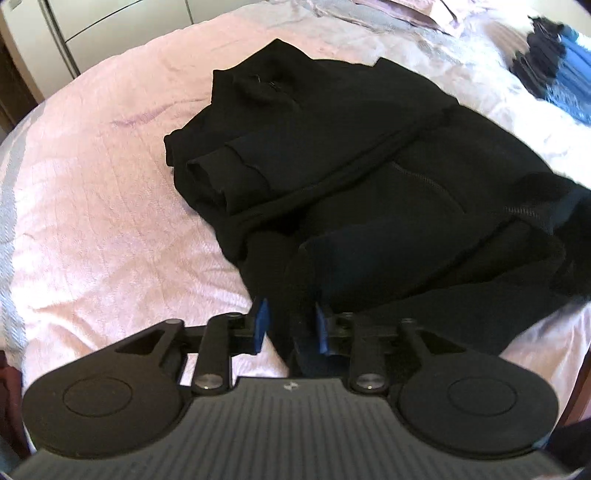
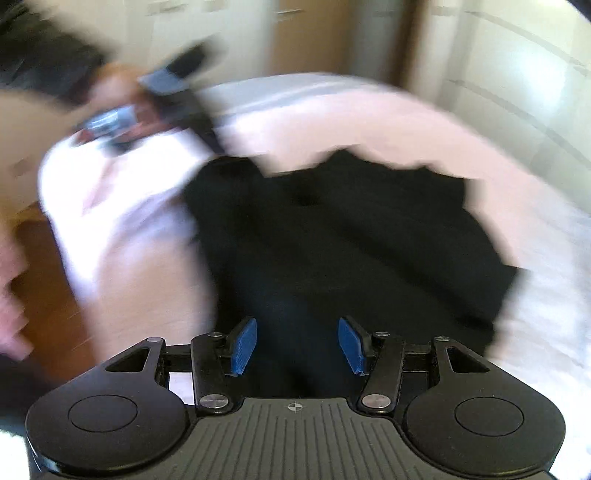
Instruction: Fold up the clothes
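A black zip jacket (image 1: 351, 158) lies partly folded on a pink bedspread (image 1: 110, 221), collar at the far end, one sleeve laid across its front. My left gripper (image 1: 291, 325) is shut on the jacket's near hem, black cloth bunched between its blue pads (image 1: 261, 321). In the blurred right wrist view the same jacket (image 2: 351, 240) spreads in front of my right gripper (image 2: 297, 345), which is open and empty just above the cloth. The left gripper (image 2: 173, 74) shows there at upper left, blurred.
A pile of blue and dark clothes (image 1: 554, 74) lies at the far right of the bed. White wardrobe doors (image 1: 92, 26) stand beyond the bed. Wooden floor (image 2: 48, 266) shows at the bed's left edge.
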Tool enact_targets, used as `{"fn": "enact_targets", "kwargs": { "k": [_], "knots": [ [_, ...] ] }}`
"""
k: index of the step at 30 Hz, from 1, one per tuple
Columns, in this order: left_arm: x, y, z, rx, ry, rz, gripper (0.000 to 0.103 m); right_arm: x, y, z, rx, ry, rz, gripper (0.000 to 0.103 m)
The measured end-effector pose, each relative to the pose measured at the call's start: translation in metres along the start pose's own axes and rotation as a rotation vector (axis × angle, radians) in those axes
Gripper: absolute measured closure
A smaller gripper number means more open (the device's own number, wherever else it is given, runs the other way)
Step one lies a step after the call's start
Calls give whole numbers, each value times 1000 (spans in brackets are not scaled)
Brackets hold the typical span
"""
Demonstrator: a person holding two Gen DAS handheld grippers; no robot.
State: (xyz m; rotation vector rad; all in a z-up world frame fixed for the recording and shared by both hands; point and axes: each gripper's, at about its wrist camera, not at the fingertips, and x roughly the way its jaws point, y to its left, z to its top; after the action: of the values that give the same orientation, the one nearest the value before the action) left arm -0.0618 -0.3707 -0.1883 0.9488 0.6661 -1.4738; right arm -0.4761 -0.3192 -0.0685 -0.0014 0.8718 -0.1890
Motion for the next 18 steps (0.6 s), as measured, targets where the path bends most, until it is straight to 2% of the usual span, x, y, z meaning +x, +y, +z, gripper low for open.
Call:
{"fn": "enact_targets", "kwargs": {
  "k": [3, 6, 7, 8, 9, 10, 11, 14, 18],
  "knots": [
    [-14, -1, -1, 34, -26, -2, 74, 37, 39, -15, -171, 151, 84, 50],
    [-42, -14, -6, 166, -90, 6, 74, 67, 37, -29, -137, 258, 67, 52],
    [-53, -22, -9, 231, -116, 10, 73, 68, 30, -30, -104, 261, 56, 75],
    [-63, -29, -12, 296, -143, 15, 73, 69, 25, -30, -74, 264, 47, 88],
    [-74, -40, -17, 377, -171, 16, 72, 66, 23, -27, -63, 263, 48, 89],
    [-83, -52, -21, 453, -194, 8, 70, 63, 21, -25, -55, 262, 49, 96],
    [-88, -63, -24, 518, -209, -8, 66, 62, 23, -24, -65, 264, 55, 100],
    [-98, -98, -34, 687, -221, -86, 64, 56, 21, -25, -46, 260, 50, 100],
    [-82, -137, -61, 950, -137, -165, 64, 50, 12, -21, 11, 252, 47, 101]
  ]
}}
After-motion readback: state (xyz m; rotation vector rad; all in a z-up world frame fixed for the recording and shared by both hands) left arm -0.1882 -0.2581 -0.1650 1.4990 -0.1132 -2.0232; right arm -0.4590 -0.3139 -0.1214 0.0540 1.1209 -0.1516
